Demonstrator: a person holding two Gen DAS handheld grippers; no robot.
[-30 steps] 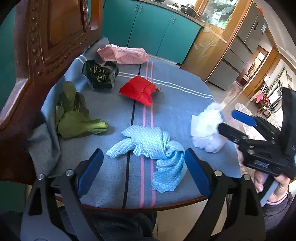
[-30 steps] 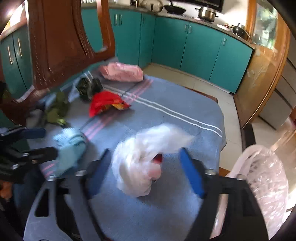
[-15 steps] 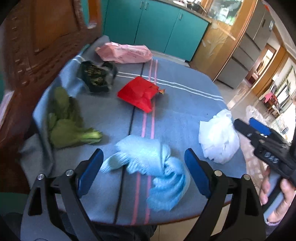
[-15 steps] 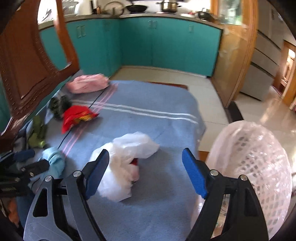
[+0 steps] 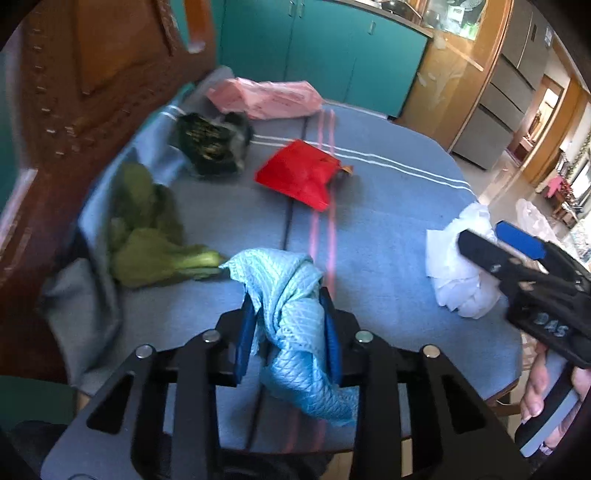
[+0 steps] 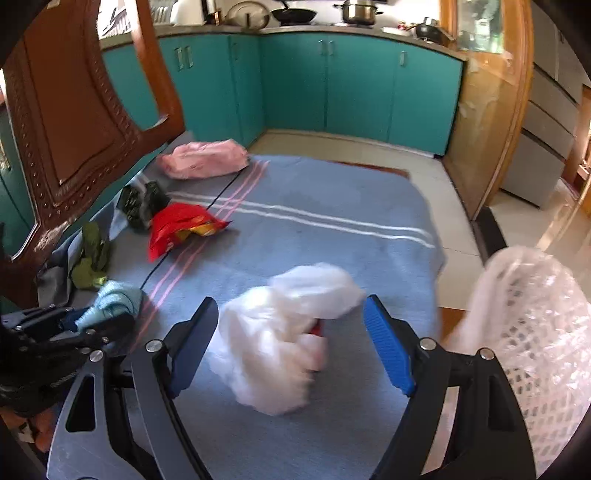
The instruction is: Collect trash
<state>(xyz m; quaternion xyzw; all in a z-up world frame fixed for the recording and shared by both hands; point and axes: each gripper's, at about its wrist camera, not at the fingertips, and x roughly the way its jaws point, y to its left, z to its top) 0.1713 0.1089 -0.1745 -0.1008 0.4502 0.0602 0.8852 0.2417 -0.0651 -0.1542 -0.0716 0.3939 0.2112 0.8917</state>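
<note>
Blue cloth (image 5: pixel 291 317) between left claw (image 5: pixel 290 328) pads (apparently pinched).

You're in home kitchen: teal cabinets (image 6: pixel 354 85) along wall, pots (image 6: pixel 356 11) on counter, carved wooden chair (image 6: pixel 74 110) beside cloth-covered tabletop (image 6: pixel 332 236).

On the desk (image 5: pixel 388 229), a snack packet (image 5: pixel 299 177) sits mid-surface; behind it a flat bag (image 5: pixel 266 98), left of it a dark bag (image 5: pixel 210 144) and greens (image 5: pixel 147 240), nearer it a cloth (image 5: pixel 291 317), right of it crumpled plastic (image 5: pixel 454 277).
</note>
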